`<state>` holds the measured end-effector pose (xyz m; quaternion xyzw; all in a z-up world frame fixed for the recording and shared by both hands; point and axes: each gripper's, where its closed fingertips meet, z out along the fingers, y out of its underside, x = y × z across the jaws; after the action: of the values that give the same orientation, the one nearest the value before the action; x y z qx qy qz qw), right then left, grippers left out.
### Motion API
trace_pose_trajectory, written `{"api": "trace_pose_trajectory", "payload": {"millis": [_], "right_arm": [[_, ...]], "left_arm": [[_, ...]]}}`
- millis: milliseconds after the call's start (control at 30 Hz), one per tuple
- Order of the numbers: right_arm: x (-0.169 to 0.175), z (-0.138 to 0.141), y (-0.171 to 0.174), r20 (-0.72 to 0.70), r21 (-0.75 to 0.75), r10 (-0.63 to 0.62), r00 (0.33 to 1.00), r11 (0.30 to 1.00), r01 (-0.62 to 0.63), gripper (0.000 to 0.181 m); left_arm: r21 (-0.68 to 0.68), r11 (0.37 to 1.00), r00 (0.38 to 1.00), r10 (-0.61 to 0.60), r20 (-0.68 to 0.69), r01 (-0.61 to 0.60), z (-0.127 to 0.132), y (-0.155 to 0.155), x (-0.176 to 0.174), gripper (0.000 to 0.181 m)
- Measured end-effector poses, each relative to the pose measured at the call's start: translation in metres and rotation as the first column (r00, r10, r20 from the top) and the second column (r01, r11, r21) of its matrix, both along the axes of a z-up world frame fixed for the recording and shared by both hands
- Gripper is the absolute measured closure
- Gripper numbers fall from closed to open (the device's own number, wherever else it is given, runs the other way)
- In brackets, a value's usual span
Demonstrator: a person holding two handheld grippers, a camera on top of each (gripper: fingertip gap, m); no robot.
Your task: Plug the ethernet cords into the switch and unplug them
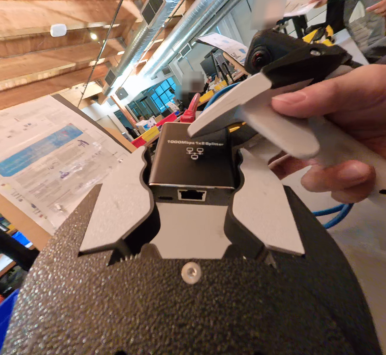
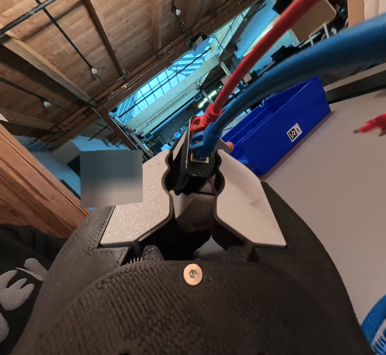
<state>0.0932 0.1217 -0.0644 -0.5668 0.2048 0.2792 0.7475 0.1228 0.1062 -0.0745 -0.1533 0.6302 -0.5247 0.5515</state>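
Note:
My left gripper (image 1: 193, 155) is shut on a black switch (image 1: 192, 169), held by its sides in the air. An empty port faces the camera. At the switch's far end a red plug (image 1: 189, 112) sticks out. A hand holds my right gripper (image 1: 211, 123) there, with one finger lying over the switch's top edge. In the right wrist view the switch (image 2: 198, 169) is end-on between the tips of my right gripper (image 2: 194, 155). A red plug (image 2: 205, 118) sits in the upper port and a blue plug (image 2: 203, 142) in the lower one. The jaws stand narrowly either side of that end.
A blue bin (image 2: 277, 127) stands on the grey table (image 2: 334, 198), with a red object (image 2: 373, 125) further right. A red cord (image 2: 271, 35) and a blue cord (image 2: 313, 61) arc up to the right. A blue cord loop (image 1: 334, 213) hangs below the hand. A poster (image 1: 52, 152) is on the left.

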Motion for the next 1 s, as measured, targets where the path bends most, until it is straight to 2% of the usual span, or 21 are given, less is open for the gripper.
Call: {"api": "trace_pose_trajectory", "payload": {"millis": [100, 133, 267, 433, 667, 1000], "right_arm": [[0.015, 0.008, -0.014, -0.034, 0.070, -0.062, 0.997, 0.995, 0.065, 0.143], [0.021, 0.008, -0.017, -0.061, 0.091, -0.074, 0.995, 0.993, 0.079, 0.150], [0.015, 0.004, -0.012, -0.111, 0.107, 0.004, 0.994, 0.994, 0.008, 0.152], [0.015, 0.004, -0.008, -0.126, 0.118, -0.006, 0.992, 0.993, 0.021, 0.164], [0.019, 0.004, -0.010, -0.235, 0.183, 0.034, 0.971, 0.983, 0.010, 0.165], [0.019, 0.010, -0.013, -0.216, 0.225, -0.030, 0.976, 0.971, 0.079, 0.166]], "left_arm": [[-0.009, 1.000, 1.000, 0.012, 0.017, -0.012, 0.008, 0.013, -0.003, 0.105], [-0.014, 1.000, 1.000, 0.016, 0.019, -0.016, 0.010, 0.017, -0.003, 0.105], [0.004, 1.000, 1.000, 0.013, 0.023, -0.013, 0.009, 0.018, -0.004, 0.105], [0.001, 1.000, 0.999, -0.003, 0.032, 0.003, 0.009, 0.013, -0.005, 0.105], [-0.014, 1.000, 0.998, -0.023, 0.054, 0.024, 0.010, 0.010, -0.007, 0.106], [-0.060, 0.998, 0.997, 0.005, 0.082, 0.000, 0.014, 0.009, -0.006, 0.106]]}}
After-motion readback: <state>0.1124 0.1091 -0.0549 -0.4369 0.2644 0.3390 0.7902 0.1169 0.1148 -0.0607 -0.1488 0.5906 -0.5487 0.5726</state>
